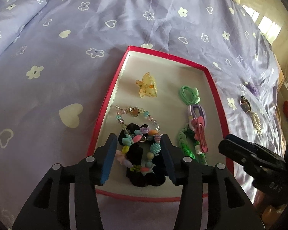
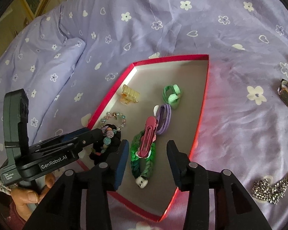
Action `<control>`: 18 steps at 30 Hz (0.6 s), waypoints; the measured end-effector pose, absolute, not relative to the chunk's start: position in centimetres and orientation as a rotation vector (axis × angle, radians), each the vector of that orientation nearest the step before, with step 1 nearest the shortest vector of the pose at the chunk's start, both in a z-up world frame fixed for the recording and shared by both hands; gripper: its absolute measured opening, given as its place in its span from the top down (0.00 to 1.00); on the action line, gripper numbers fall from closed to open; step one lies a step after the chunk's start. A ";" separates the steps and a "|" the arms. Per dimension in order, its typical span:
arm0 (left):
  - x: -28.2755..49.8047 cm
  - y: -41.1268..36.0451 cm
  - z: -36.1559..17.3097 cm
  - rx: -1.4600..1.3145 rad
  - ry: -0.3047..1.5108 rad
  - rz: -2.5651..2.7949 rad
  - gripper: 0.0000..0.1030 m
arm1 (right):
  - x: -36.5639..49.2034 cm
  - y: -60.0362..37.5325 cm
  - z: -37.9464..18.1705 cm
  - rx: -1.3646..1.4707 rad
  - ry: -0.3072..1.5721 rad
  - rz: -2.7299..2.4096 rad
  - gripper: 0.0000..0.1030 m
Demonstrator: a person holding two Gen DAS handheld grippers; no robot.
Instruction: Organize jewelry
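A red-rimmed box lies on the bed. In it are a yellow claw clip, green hair ties, a purple tie, a pink clip on a green braided band, a clear bead bracelet and a colourful bead bracelet on a black scrunchie. My left gripper is open, its jaws on either side of the colourful bracelet. My right gripper is open and empty above the green band.
On the purple flowered bedspread right of the box lie a square-faced watch, a rhinestone watch and a purple item. A pillow sits at the left.
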State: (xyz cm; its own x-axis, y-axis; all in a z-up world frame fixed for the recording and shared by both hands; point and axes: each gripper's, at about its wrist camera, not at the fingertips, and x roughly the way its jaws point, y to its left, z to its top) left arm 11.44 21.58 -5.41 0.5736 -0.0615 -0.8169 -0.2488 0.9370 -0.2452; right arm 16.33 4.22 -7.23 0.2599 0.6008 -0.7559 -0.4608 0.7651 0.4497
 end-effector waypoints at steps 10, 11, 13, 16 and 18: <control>9.7 19.9 -3.5 -0.339 0.928 0.092 0.47 | 14.9 0.6 -4.9 0.207 1.043 0.696 0.53; 9.5 19.7 -3.3 -0.336 0.925 0.089 0.45 | 14.8 0.2 -4.7 0.211 1.039 0.692 0.53; 9.3 19.2 -2.9 -0.334 0.920 0.080 0.45 | 14.5 -0.8 -4.5 0.223 1.032 0.681 0.53; 8.9 18.1 -2.3 -0.327 0.914 0.057 0.45 | 14.1 -2.2 -4.3 0.237 1.023 0.658 0.53; 8.8 17.4 -2.0 -0.319 0.908 0.045 0.45 | 14.0 -3.3 -4.3 0.245 1.020 0.639 0.53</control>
